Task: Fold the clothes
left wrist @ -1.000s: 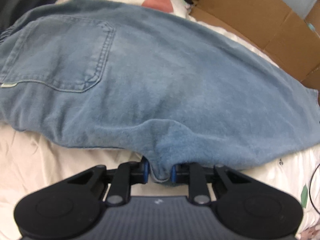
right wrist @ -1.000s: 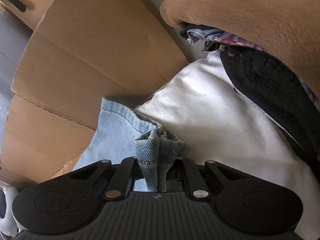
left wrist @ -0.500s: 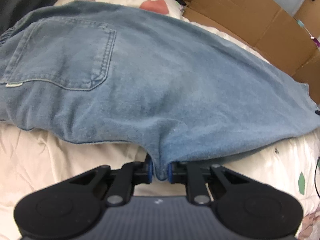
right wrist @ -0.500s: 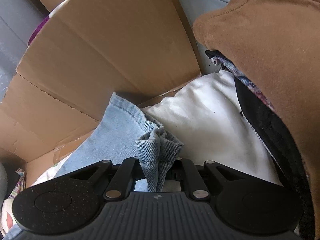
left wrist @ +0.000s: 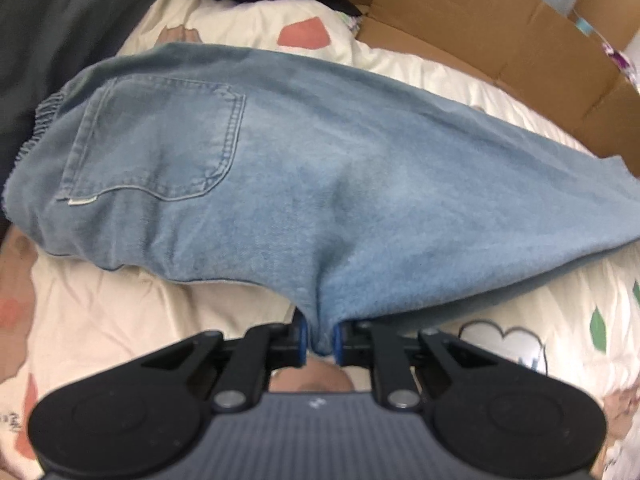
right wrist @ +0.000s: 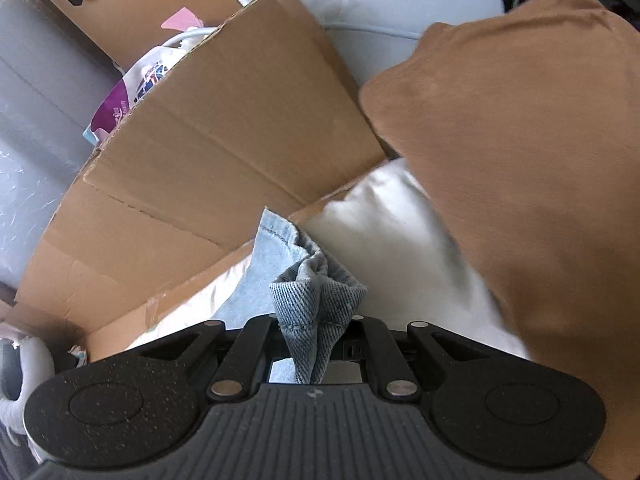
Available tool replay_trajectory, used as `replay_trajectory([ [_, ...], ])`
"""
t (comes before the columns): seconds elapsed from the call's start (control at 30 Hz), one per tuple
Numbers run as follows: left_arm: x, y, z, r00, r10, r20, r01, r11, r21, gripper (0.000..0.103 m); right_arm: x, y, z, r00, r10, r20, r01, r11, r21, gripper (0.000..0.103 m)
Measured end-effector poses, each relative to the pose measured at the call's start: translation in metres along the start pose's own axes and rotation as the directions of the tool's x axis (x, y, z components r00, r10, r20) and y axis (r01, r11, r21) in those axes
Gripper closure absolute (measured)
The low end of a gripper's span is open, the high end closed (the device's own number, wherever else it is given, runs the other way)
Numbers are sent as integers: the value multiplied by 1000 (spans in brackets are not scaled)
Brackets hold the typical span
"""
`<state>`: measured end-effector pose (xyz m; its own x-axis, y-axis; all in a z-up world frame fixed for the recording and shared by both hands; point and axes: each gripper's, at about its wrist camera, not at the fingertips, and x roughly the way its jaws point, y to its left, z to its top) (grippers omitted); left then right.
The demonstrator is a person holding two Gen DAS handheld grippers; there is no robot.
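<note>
Light blue jeans (left wrist: 320, 168) spread across the left wrist view, back pocket (left wrist: 160, 144) up and to the left, lying over a cream patterned bedsheet (left wrist: 160, 320). The near edge of the jeans is pulled up into a fold, and my left gripper (left wrist: 320, 340) is shut on it between its blue pads (left wrist: 303, 338). In the right wrist view my right gripper (right wrist: 316, 328) is shut on a bunched leg hem of the jeans (right wrist: 316, 296), which pokes up between the fingers. The rest of that leg trails down to the left.
An open cardboard box (left wrist: 500, 32) lines the bed's far right side; its flaps (right wrist: 224, 140) fill the right view's left half. A brown garment (right wrist: 520, 140) hangs over a white cloth (right wrist: 392, 240) at right. Dark grey fabric (left wrist: 60, 20) lies at top left.
Both grippers have risen with the jeans in them. The near fold has lifted off the sheet, and the jeans look smaller. The cardboard and brown garment have dropped lower in the right view.
</note>
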<state>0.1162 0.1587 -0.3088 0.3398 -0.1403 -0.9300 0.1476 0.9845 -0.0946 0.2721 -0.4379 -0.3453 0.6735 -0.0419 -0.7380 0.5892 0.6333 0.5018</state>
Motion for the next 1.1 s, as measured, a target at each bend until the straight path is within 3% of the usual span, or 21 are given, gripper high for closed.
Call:
replay_trajectory([
  [0.53, -26, -14, -28, 993, 43, -106, -39, 998, 47, 92, -112, -77, -49, 998, -14, -66, 16, 999, 37, 97],
  [0.83, -40, -30, -63, 981, 36, -189, -26, 998, 55, 93, -173, -133, -76, 992, -68, -107, 78, 993, 83, 97],
  [1.1, -47, -28, -66, 976, 50, -212, -37, 997, 62, 93, -214, -174, -109, 979, -120, -166, 134, 988, 80, 97],
])
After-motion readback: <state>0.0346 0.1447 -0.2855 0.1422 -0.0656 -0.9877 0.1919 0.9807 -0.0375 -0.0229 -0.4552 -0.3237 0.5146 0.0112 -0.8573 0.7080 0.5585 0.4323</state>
